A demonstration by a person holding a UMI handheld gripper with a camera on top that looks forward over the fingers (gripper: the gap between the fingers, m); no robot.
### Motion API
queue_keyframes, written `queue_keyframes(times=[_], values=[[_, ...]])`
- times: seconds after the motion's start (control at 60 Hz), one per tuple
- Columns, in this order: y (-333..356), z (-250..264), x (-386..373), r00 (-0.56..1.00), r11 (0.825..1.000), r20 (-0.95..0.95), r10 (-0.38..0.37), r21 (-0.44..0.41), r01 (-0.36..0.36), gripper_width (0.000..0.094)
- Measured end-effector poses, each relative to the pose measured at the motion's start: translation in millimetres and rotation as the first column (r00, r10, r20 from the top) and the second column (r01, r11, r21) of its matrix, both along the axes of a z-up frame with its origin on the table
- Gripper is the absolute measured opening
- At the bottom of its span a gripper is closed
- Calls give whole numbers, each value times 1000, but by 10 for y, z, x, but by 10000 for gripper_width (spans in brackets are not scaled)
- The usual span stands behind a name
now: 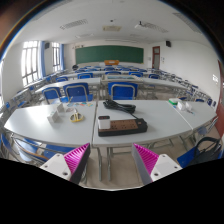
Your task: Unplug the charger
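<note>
A dark flat rectangular block (121, 126), which looks like a power strip with something plugged in, lies on the white table (100, 135) ahead of me. A black cable (119, 105) runs from it toward the table's far edge. My gripper (112, 160) is open and empty, its two magenta pads wide apart. It is held back from the table's near edge, with the block well beyond the fingertips (78, 152). The plug itself is too small to make out.
Small objects (57, 117) stand on the table to the left and others (185, 103) to the right. Blue chairs (121, 91) line the far side. Rows of desks, a green chalkboard (110, 54) and windows (30, 62) lie beyond. Table legs (102, 160) stand below the near edge.
</note>
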State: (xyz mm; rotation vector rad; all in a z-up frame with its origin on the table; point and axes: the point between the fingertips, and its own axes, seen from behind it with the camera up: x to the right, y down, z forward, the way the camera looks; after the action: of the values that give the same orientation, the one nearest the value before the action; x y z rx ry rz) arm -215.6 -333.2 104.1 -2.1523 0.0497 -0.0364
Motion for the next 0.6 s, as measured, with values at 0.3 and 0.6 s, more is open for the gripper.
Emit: queue_keyframes(times=[0.3,0.6], values=[[1604,-514,-383,999,999,26,23,47,-24,842],[2015,-782,-209,999,999,17,-33,34,32,357]])
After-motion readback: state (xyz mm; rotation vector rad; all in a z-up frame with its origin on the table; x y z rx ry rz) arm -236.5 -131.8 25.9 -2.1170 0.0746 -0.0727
